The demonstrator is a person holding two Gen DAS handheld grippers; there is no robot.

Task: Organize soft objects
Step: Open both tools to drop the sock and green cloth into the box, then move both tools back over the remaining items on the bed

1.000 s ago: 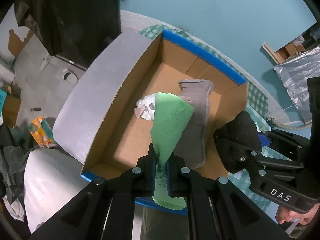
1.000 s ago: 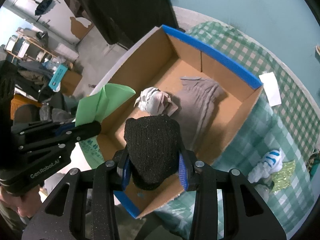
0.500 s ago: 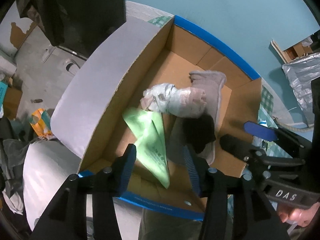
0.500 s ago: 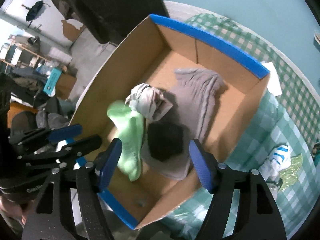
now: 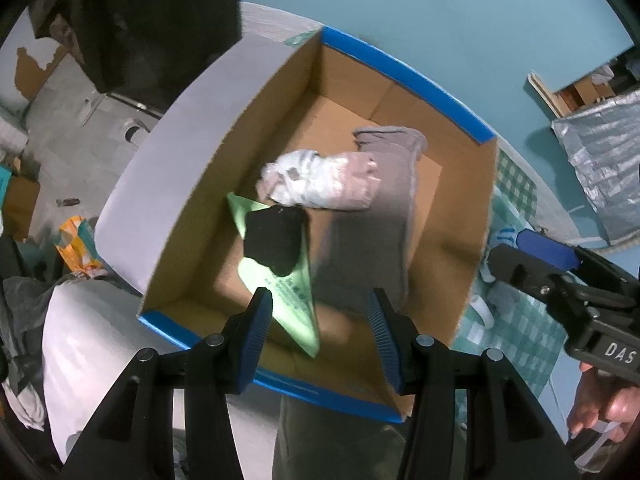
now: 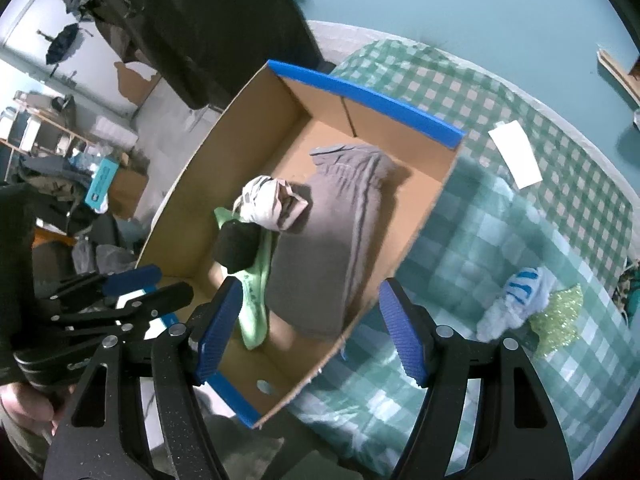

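Soft objects now lie in the cardboard box (image 5: 472,216). From our left wrist, the left gripper (image 5: 320,316) has just let go, jaws apart and empty; the green cloth (image 5: 294,300) it held a second ago rests on the floor with the black beanie (image 5: 274,238) on top. That makes four items inside, with the grey garment (image 5: 372,248) and white bundle (image 5: 320,184).

From our right wrist, the right gripper (image 6: 310,330) has likewise just opened and holds nothing. One white-and-blue sock (image 6: 516,300) waits on the checked cloth (image 6: 560,184), so we judge sorting unfinished.

Black bundle (image 5: 276,240) hides green cloth (image 5: 292,300) middle; bundle perhaps sock.
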